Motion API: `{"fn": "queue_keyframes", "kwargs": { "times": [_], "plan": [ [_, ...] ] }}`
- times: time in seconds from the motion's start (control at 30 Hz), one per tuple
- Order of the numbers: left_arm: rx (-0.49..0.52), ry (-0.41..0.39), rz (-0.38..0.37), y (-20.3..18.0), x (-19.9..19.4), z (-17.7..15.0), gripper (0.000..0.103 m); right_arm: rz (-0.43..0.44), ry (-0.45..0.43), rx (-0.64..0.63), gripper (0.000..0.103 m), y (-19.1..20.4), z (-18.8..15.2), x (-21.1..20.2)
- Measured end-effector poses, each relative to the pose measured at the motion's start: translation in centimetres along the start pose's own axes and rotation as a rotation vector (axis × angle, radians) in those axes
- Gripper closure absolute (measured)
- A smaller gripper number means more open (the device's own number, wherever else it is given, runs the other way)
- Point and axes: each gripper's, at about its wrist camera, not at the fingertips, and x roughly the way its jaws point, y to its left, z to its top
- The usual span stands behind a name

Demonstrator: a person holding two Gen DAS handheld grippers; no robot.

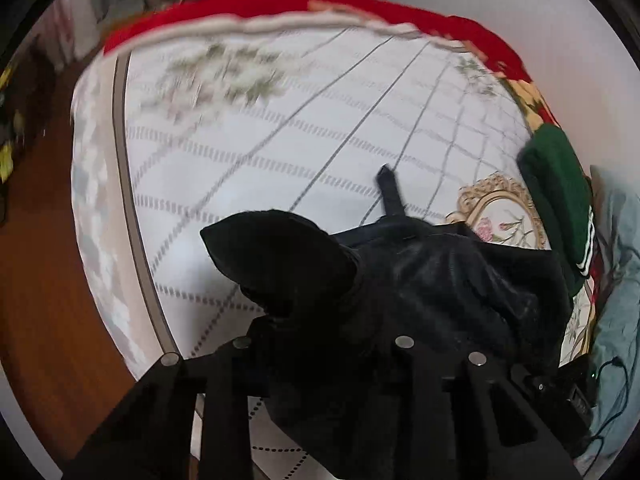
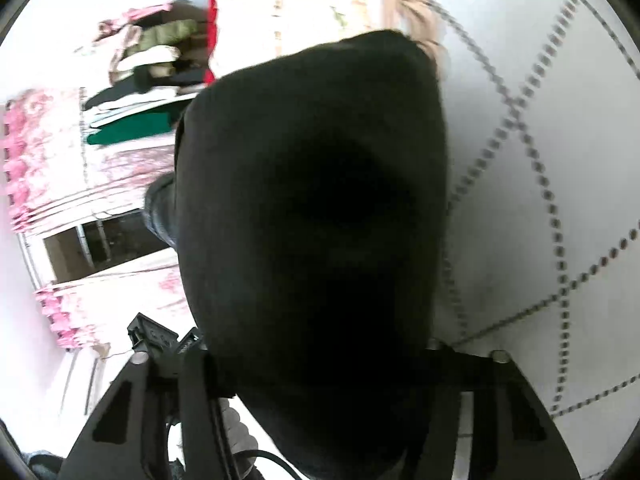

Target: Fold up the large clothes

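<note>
Black garment (image 1: 420, 280), bunched and lifted above the bed. In the left wrist view it drapes over the left gripper (image 1: 320, 344), covering the fingertips and spilling ahead of and to the right of the jaws; a rounded fold (image 1: 276, 256) juts to the left, and a narrow strip (image 1: 390, 190) points away from the jaws. Whether the left jaws are pressed together or spread cannot be told, since cloth hides them. In the right wrist view the same garment (image 2: 312, 220) fills the space directly ahead of the right gripper (image 2: 320, 364), whose jaws are likewise buried in fabric; their state cannot be told.

White quilted bedspread (image 1: 260, 152), crossed by dashed stitch lines, lies beyond and beneath both sets of jaws. A red blanket (image 1: 248, 4) borders its far edge. Right of the left jaws rests a folded green garment (image 1: 556, 200). Left of the right jaws, a stack of folded clothes (image 2: 148, 80) and pink floral curtains (image 2: 36, 152).
</note>
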Motion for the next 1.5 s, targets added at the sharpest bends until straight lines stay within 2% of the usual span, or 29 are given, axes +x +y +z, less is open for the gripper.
{"fn": "queue_keyframes", "kwargs": {
  "times": [0.2, 0.3, 0.47, 0.57, 0.67, 0.77, 0.83, 0.97, 1.1, 1.2, 1.27, 1.33, 1.37, 1.43, 1.47, 1.5],
  "plan": [
    [0.097, -0.059, 0.016, -2.8, -3.0, 2.0, 0.076, 0.070, -0.009, -0.070, 0.055, 5.6, 2.2, -0.9],
    [0.135, -0.086, 0.011, -4.5, -4.8, 3.2, 0.076, 0.093, -0.022, -0.109, 0.056, 8.7, 4.3, -2.9],
    [0.202, -0.139, -0.019, -9.4, -7.8, 6.1, 0.076, 0.130, -0.055, -0.144, 0.056, 13.0, 7.9, -7.1],
    [0.234, -0.173, -0.054, -13.0, -8.9, 8.6, 0.076, 0.147, -0.091, -0.174, 0.056, 16.4, 11.1, -10.1],
    [0.245, -0.216, -0.125, -17.6, -9.7, 12.0, 0.076, 0.155, -0.137, -0.207, 0.056, 20.2, 14.4, -13.0],
    [0.263, -0.259, -0.202, -22.3, -9.4, 14.4, 0.076, 0.175, -0.203, -0.241, 0.056, 23.6, 19.2, -17.7],
    [0.282, -0.279, -0.265, -26.3, -8.3, 16.2, 0.076, 0.183, -0.235, -0.253, 0.056, 24.3, 21.7, -21.5],
    [0.325, -0.275, -0.331, -33.6, -3.1, 19.0, 0.076, 0.191, -0.284, -0.249, 0.056, 24.5, 30.2, -26.5],
    [0.369, -0.241, -0.335, -39.3, 3.8, 21.1, 0.076, 0.172, -0.286, -0.195, 0.056, 21.7, 40.5, -28.9],
    [0.417, -0.176, -0.300, -42.3, 10.4, 21.6, 0.076, 0.076, -0.274, -0.115, 0.056, 17.8, 47.3, -29.2],
    [0.457, -0.110, -0.253, -43.7, 14.6, 21.3, 0.076, 0.016, -0.270, -0.052, 0.054, 13.5, 49.1, -28.9],
    [0.486, -0.093, -0.215, -43.9, 16.4, 20.7, 0.076, -0.018, -0.265, 0.003, 0.048, 11.7, 50.5, -29.0],
    [0.505, -0.095, -0.209, -44.0, 16.8, 20.6, 0.073, -0.031, -0.260, 0.021, 0.043, 11.3, 50.9, -29.1],
    [0.528, -0.100, -0.205, -44.0, 16.5, 20.4, 0.070, -0.090, -0.259, 0.022, 0.038, 12.0, 51.3, -29.6],
    [0.543, -0.093, -0.198, -44.1, 16.5, 20.4, 0.069, -0.153, -0.262, 0.019, 0.030, 13.0, 51.4, -29.8],
    [0.559, -0.083, -0.191, -44.1, 16.3, 20.5, 0.068, -0.208, -0.272, 0.015, 0.028, 13.9, 51.1, -29.8]
  ]
}}
